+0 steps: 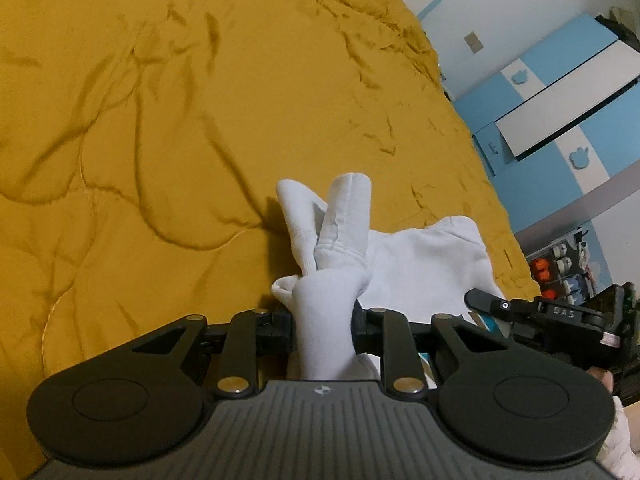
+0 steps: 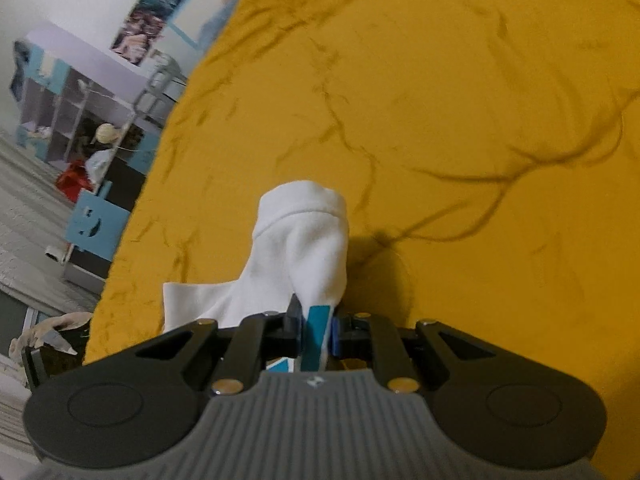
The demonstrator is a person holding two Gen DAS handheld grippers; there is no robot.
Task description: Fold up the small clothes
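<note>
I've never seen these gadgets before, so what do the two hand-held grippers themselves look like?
Both look alike: the left gripper and right gripper have a grey ribbed body with a small logo, two round black discs, black linkage arms and brass-coloured pivot pins. The right one shows a blue finger pad.

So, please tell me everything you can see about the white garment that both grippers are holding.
The white garment looks like soft, thick cotton, small in size. Its body lies partly flat on the yellow blanket. One sleeve-like part is bunched and pinched in the left gripper; beyond the fingers, two rounded tube ends with ribbed cuffs stick up, crossing each other. The right gripper is shut on another edge, where a teal patch shows. From there the cloth rises in a folded hump with a seam.
</note>
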